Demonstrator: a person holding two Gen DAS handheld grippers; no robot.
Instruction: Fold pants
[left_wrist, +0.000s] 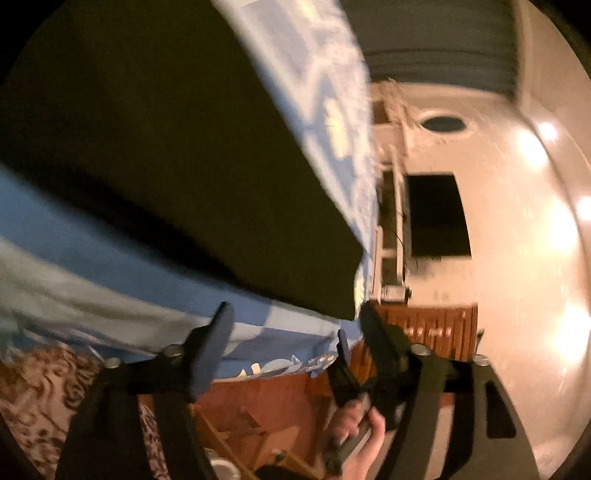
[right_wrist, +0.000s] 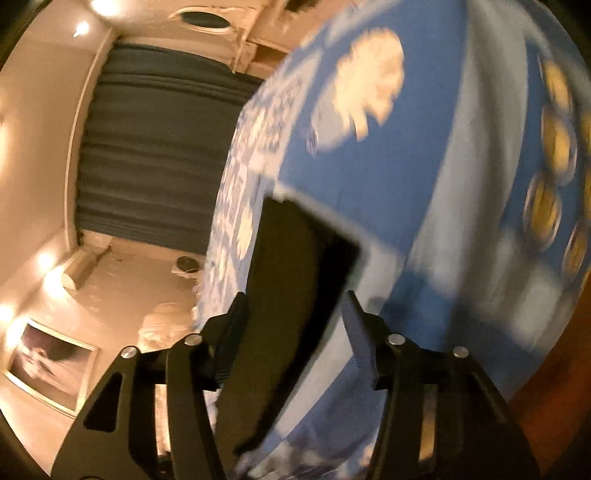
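1. Pants (left_wrist: 155, 155): dark, almost black, folded into a flat slab with straight edges and square corners; blurred. They lie on the bedspread.
2. Left gripper (left_wrist: 295, 325): fingers spread, the near corner of the pants just beyond the tips, nothing pinched.
3. Right gripper (right_wrist: 295, 314): fingers apart with the near end of the pants (right_wrist: 295, 266) between them; pads not pressing it.
4. Bedspread (right_wrist: 424, 166): blue with white and yellow motifs.
5. Hand (left_wrist: 354, 439): low in the left view, gripping a dark handle.

Dark pants (left_wrist: 166, 155) flat on blue patterned bedspread (left_wrist: 74, 258), beyond left gripper's (left_wrist: 295, 317) parted jaws.
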